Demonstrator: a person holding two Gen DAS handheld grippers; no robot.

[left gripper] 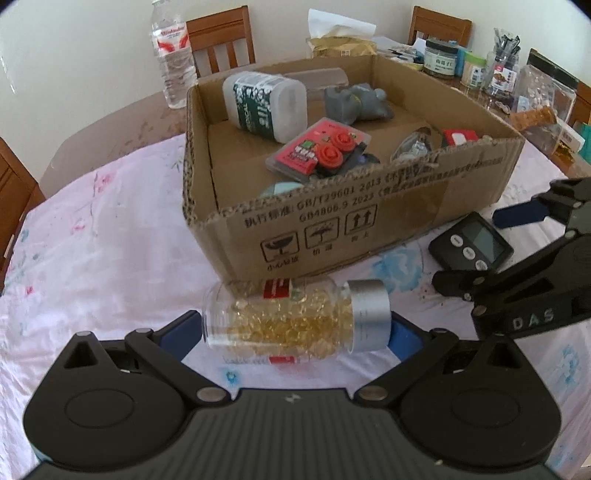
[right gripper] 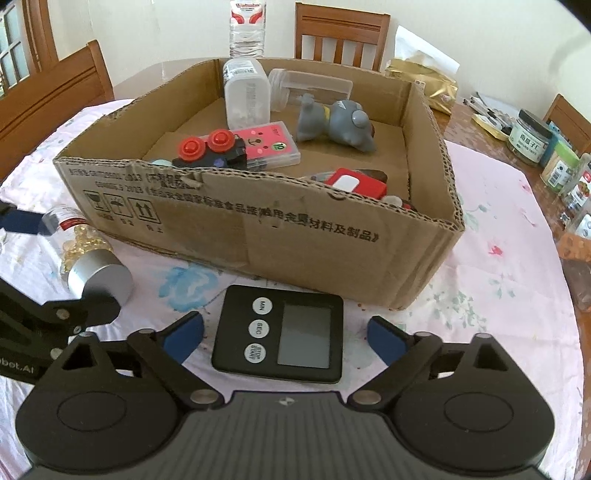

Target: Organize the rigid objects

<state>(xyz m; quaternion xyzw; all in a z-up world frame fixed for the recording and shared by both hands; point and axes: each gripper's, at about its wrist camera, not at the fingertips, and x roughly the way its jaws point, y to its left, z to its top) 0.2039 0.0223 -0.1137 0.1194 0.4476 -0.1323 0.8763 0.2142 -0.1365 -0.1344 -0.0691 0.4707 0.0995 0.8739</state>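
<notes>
Floral tablecloth covered the table. At lower centre, the left gripper clamped a clear, silver-capped capsule bottle lying sideways before the corrugated cardboard box. The right gripper, jaws apart, straddled a flat black timer.

Cardboard box wall stands just ahead of both fingertip pairs; bare tablecloth lies open left of the left fingers.

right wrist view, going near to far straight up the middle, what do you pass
Right gripper, jaws open around the timer → cardboard box front wall → red case → pink card case → grey toy → wooden chair.
</notes>
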